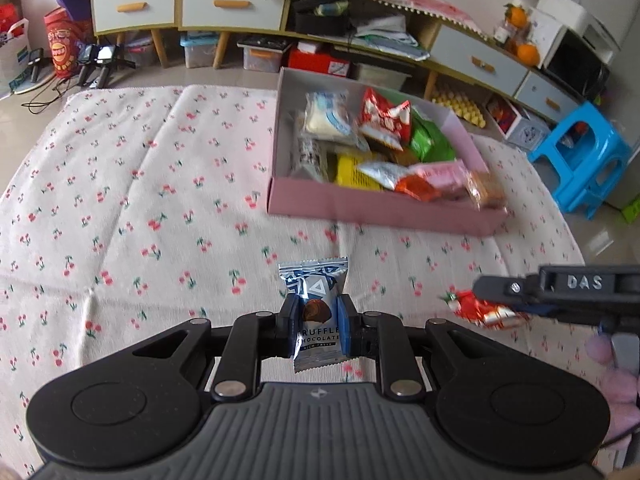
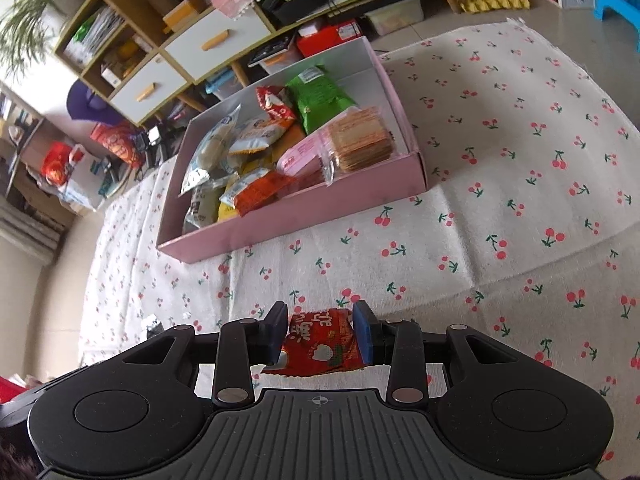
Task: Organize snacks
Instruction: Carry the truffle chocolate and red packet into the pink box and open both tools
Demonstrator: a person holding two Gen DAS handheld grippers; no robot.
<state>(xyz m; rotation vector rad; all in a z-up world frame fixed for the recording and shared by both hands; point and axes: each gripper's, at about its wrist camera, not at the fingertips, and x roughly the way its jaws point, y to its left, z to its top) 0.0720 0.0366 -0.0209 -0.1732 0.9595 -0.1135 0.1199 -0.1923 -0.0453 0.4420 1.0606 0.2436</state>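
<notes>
My left gripper (image 1: 318, 316) is shut on a blue and silver truffle chocolate packet (image 1: 316, 312), held above the cherry-print cloth (image 1: 140, 208). My right gripper (image 2: 322, 330) is shut on a red snack packet (image 2: 316, 344) with white characters. That right gripper (image 1: 496, 300) also shows at the right edge of the left wrist view, with the red packet (image 1: 484, 310) hanging from it. A pink box (image 1: 360, 208) holding several snack packets lies further back on the cloth. The same pink box (image 2: 280, 216) sits ahead and to the left in the right wrist view.
A low shelf unit with white drawers (image 1: 232, 4) and storage bins stands on the floor beyond the cloth. A blue plastic stool (image 1: 580, 156) is to the right. A small silver wrapper (image 2: 154, 326) lies on the cloth at the left in the right wrist view.
</notes>
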